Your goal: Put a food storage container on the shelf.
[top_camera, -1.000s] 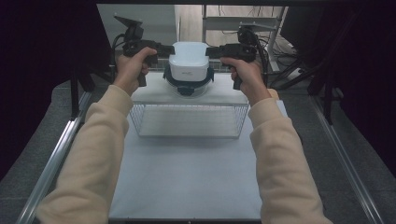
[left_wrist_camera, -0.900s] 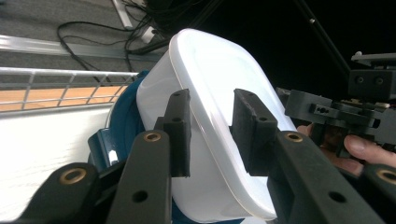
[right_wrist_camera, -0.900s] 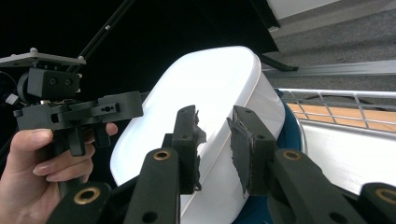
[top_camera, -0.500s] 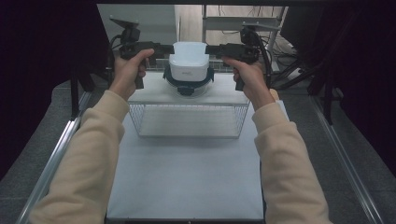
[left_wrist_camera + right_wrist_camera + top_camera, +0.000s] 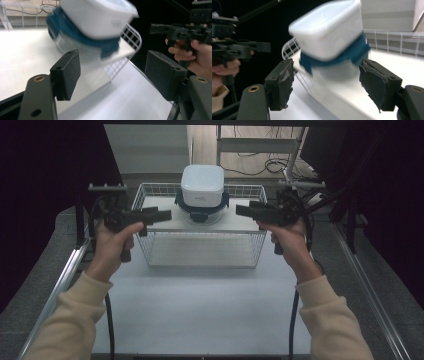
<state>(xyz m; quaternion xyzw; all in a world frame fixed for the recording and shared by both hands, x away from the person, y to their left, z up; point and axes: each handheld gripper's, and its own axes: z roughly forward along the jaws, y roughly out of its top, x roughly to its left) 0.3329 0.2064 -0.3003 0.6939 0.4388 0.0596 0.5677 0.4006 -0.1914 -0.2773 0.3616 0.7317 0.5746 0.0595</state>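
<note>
- Two grippers had just let go: compared with a second earlier, when both pressed against the sides of the stacked containers, our left gripper (image 5: 162, 214) and right gripper (image 5: 243, 210) now stood clear on either side, jaws released and nothing between them.
- Both sets of jaws had just been opening, and in each gripper view the black pads were spread wide with only air in the gap.
- We saw the white lidded box (image 5: 202, 184) sitting on the blue-clipped container (image 5: 201, 210), the pair resting on the white top shelf (image 5: 165, 222) of the wire rack (image 5: 200, 249), toward its back middle.
- We judged from this that the placing was done: the stack stood on its own, upright, and our hands had drawn back toward us and apart.
- In the left gripper view the stack (image 5: 92, 22) was blurred, near the shelf's edge and ahead of the jaws; the right gripper view showed it (image 5: 332, 37) the same way, between and beyond the pads.
- Around it, the grey tabletop (image 5: 200, 310) in front of the rack lay bare, cables (image 5: 270, 165) ran on the floor behind, and a dark frame (image 5: 345, 195) stood at the right.
- Nothing blocked our retreat; only the rack's wire rim (image 5: 150, 190) sat close to the left gripper.
</note>
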